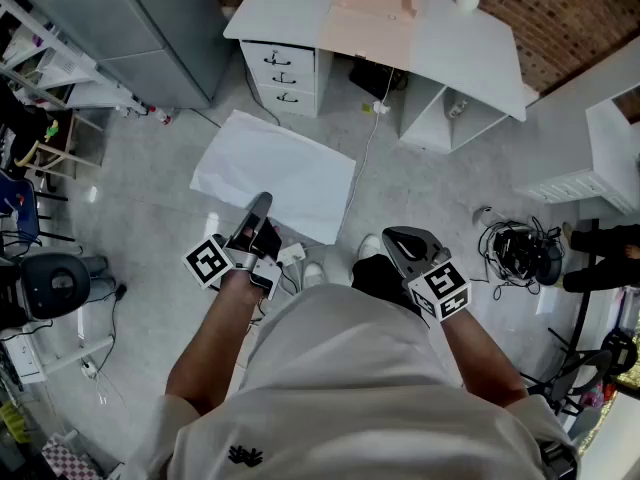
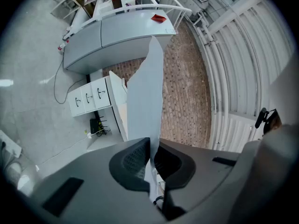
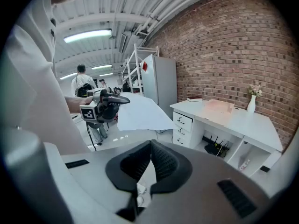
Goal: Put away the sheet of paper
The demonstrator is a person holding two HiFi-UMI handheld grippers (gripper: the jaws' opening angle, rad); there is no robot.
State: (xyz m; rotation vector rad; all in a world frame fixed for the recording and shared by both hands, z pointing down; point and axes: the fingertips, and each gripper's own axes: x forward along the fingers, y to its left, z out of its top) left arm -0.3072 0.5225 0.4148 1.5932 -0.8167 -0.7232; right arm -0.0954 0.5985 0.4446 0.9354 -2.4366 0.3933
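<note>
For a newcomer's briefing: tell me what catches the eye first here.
The white sheet of paper strikes first, pinched at its near edge by the shut left gripper. Beyond it stands a white desk against a brick wall; the right gripper is shut and empty.

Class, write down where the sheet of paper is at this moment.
In the head view the sheet of paper is left of centre, pinched at its near edge by the left gripper, above the floor in front of the white desk.
</note>
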